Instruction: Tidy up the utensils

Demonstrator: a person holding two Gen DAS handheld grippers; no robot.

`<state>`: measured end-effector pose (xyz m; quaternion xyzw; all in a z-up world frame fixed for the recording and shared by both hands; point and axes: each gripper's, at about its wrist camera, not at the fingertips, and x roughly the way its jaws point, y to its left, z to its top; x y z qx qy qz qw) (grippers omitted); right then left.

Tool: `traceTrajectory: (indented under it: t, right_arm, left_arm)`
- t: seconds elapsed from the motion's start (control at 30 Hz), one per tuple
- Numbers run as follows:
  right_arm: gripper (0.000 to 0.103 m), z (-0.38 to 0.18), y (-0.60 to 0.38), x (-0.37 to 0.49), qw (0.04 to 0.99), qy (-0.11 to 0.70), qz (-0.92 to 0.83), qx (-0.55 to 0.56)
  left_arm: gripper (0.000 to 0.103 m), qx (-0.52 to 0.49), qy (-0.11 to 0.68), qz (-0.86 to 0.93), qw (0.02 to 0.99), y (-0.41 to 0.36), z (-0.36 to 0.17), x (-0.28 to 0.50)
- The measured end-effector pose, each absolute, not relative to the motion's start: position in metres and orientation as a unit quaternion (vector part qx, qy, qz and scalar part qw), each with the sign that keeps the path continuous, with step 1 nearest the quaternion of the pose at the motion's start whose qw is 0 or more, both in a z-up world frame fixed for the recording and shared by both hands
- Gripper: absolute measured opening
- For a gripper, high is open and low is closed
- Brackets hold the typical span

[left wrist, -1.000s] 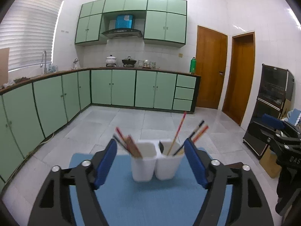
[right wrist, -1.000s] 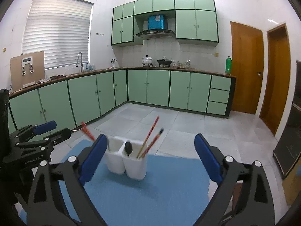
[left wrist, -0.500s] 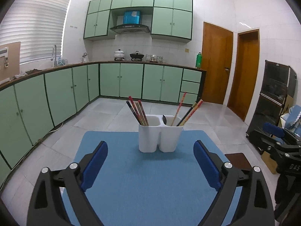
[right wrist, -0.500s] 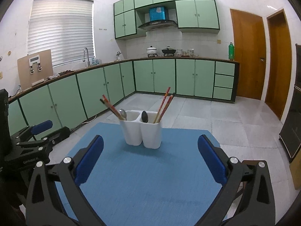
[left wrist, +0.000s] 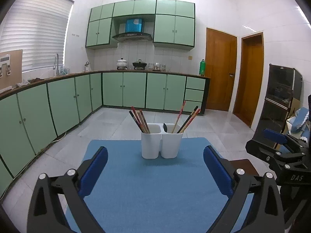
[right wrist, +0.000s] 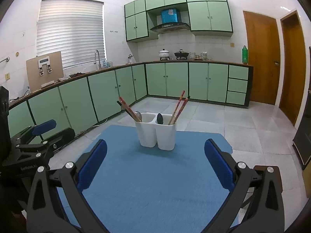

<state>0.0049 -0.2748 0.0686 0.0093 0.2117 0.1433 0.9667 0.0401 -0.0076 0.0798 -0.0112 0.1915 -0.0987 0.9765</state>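
- Two grippers face one white two-compartment utensil holder [left wrist: 161, 143], upright at the blue mat's [left wrist: 155, 184] far edge; chopsticks [left wrist: 140, 119] stand tilted in it
- left gripper [left wrist: 155, 167]: jaws just opened wide, nothing between; holder dead ahead, well apart
- right gripper [right wrist: 155, 161]: jaws apart, empty; neither looks nearer

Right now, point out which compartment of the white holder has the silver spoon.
The left compartment of the white plastic utensil holder: its silver spoon leans beside chopsticks; the right holds a black spoon.

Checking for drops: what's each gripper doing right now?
Left gripper: jaws open, just widened, nothing between them.
Right gripper: jaws open, empty.
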Motion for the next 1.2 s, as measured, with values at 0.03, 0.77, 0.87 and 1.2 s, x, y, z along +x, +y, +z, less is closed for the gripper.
traceTrajectory:
  t: [0.03, 0.77, 0.87, 1.2]
  right_arm:
    - [0.097, 0.069, -0.274, 0.003, 0.967, 0.211, 0.145, 0.010]
    - [0.097, 0.075, -0.273, -0.009, 0.968, 0.201, 0.148, 0.005]
    - [0.097, 0.075, -0.273, -0.011, 0.969, 0.200, 0.147, 0.005]
    - [0.097, 0.077, -0.272, -0.012, 0.969, 0.200, 0.147, 0.002]
  left_arm:
    - [0.097, -0.010, 0.191, -0.100, 0.977, -0.008, 0.081, 0.038]
    - [0.097, -0.007, 0.175, -0.103, 0.979, -0.011, 0.086, 0.021]
    - [0.097, -0.008, 0.174, -0.103, 0.979, -0.011, 0.086, 0.020]
    - [0.097, -0.010, 0.172, -0.101, 0.980, -0.012, 0.088, 0.018]
